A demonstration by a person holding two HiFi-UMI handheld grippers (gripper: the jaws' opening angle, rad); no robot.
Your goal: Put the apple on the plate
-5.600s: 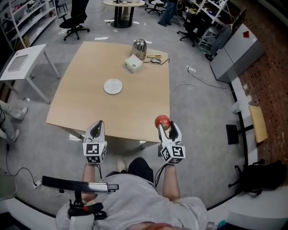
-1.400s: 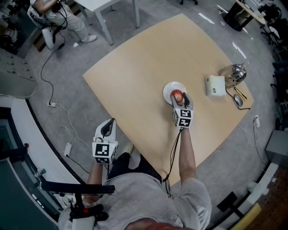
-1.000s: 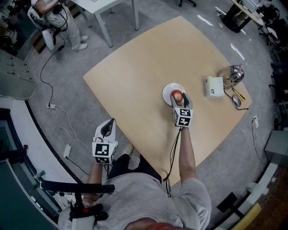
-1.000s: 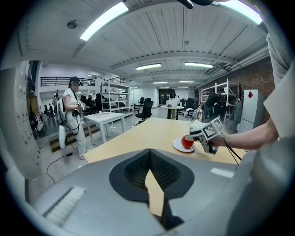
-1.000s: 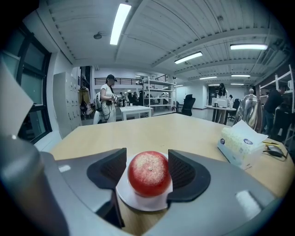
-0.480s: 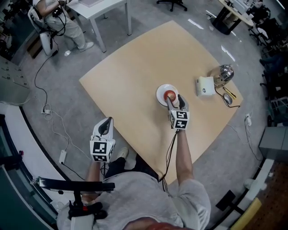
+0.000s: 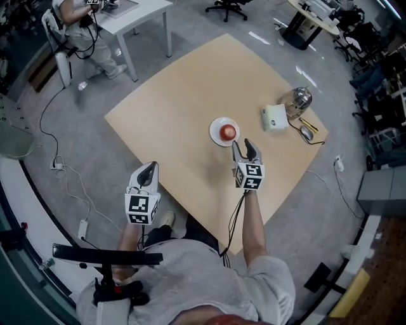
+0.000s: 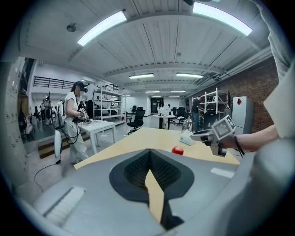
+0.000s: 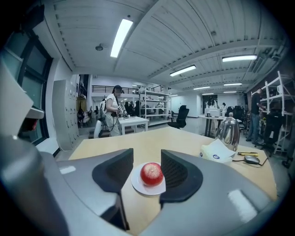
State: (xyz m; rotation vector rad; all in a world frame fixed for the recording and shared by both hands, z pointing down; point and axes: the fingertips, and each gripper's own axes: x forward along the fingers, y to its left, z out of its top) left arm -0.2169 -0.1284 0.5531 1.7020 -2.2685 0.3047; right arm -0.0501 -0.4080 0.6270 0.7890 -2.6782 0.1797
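The red apple [image 7: 228, 132] sits on the small white plate [image 7: 216, 126] near the middle of the tan table [image 7: 177, 95]. My right gripper [image 7: 243, 147] hovers just short of the plate on my side, apart from it. Its jaws are closing with nothing between them. The right gripper view shows the apple [image 9: 151, 173] and the plate [image 9: 138, 185] beyond the gap of that gripper [image 9: 146, 155]. My left gripper [image 7: 149, 168] is shut and empty, off the table's near-left edge. From the left gripper [image 8: 150, 156] view, the apple [image 8: 177, 150] lies far ahead.
A white box [image 7: 275, 117], a metal kettle [image 7: 295, 99] and a computer mouse [image 7: 307, 132] stand at the table's far right corner. A white side table [image 7: 136, 9] with a person [image 7: 82, 32] beside it is at the upper left. Cables lie on the floor at left.
My right gripper has let go of the apple, which stays on the plate, and has pulled back toward me and risen. Its jaws have narrowed. The left gripper has barely moved.
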